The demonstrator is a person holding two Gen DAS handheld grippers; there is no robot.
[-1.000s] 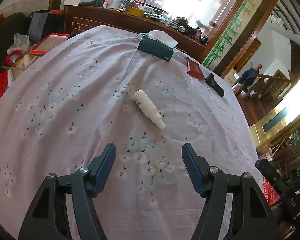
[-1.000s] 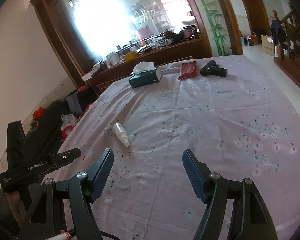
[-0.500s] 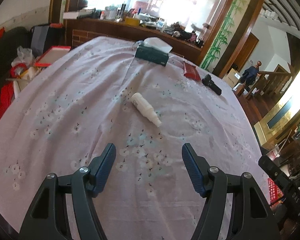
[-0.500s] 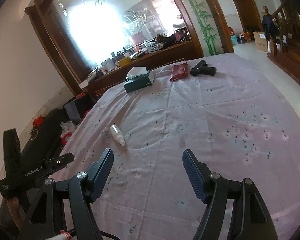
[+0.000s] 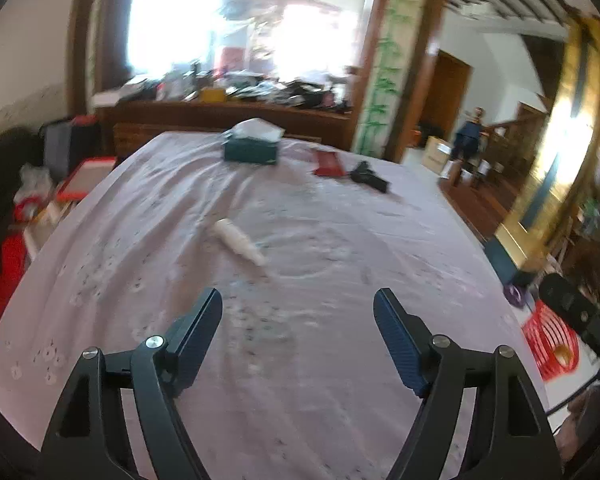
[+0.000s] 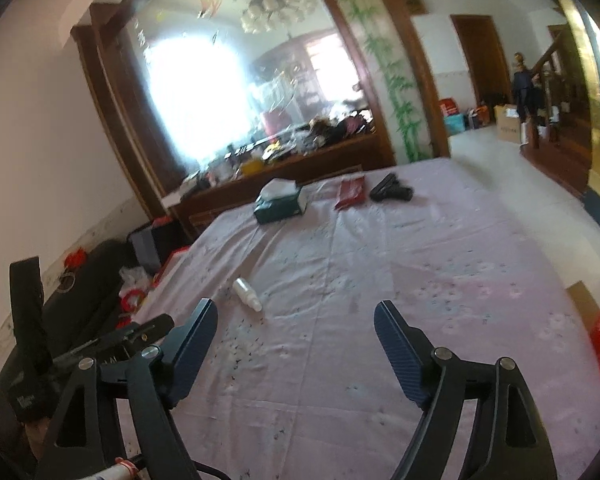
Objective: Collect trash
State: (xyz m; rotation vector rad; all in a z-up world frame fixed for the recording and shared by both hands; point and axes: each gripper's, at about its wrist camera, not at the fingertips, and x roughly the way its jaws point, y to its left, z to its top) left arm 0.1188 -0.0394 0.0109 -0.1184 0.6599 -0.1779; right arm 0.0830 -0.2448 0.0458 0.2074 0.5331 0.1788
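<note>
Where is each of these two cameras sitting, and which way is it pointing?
Left wrist view: rides on the left tool, looking forward over the cloth-covered table toward the white bottle; its two open fingers show, and the other tool's body at far right.
Right wrist view: rides on the right tool, facing the same table from further right; its open fingers show, with the left tool's body at lower left.
Both share the bottle, tissue box, red packet and black object.
</note>
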